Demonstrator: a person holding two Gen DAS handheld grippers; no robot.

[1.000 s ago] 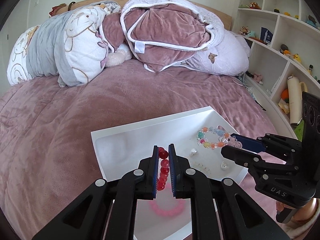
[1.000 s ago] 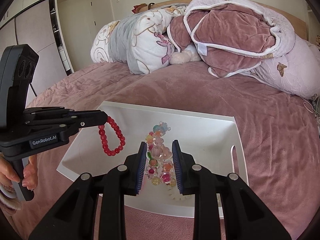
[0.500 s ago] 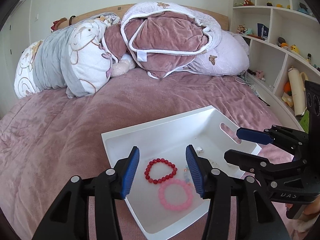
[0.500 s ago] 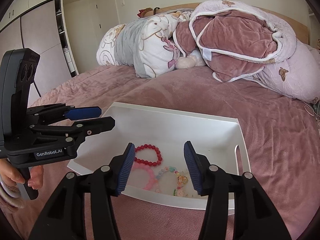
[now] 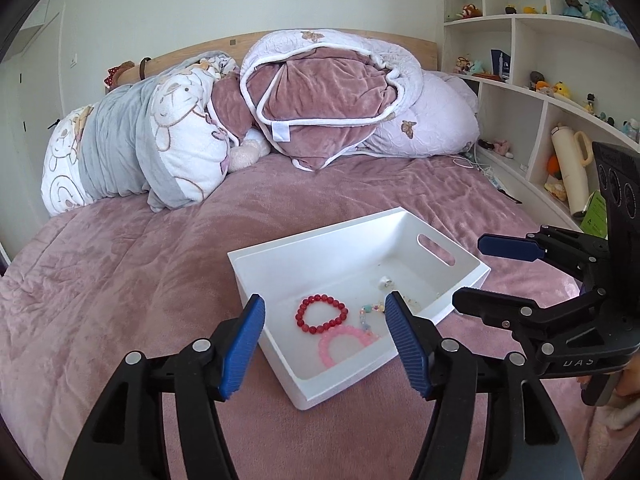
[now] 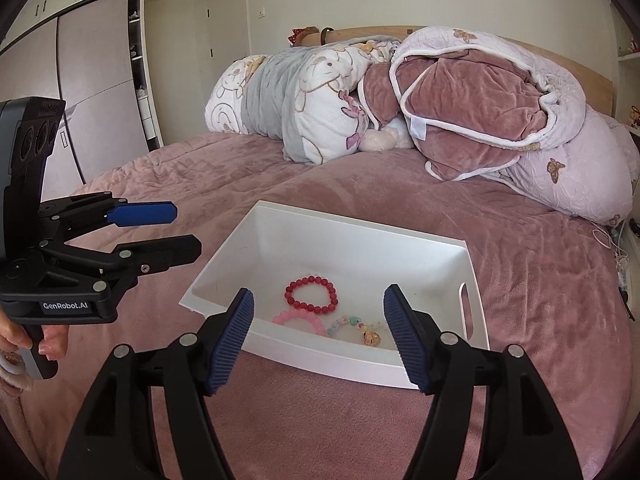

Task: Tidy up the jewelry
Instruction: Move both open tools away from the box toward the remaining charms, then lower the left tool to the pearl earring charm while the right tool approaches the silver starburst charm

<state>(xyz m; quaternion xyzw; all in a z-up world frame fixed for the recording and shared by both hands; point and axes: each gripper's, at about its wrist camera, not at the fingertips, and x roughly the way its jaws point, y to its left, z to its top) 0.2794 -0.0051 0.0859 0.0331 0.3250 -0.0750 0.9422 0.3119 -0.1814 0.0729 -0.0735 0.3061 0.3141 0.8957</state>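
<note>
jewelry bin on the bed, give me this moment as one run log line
left claw: open, empty | right claw: open, empty | white bin: red bead bracelet, pink bracelet, multicolor charm bracelet inside

both tongs gape wide, empty.

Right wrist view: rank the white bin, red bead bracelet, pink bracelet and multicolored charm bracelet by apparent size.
1. White bin, far the largest.
2. Red bead bracelet and pink bracelet: look alike, and the bin's front wall hides part of the pink one, so unranked.
3. Multicolored charm bracelet: partly hidden too; unsure.
</note>
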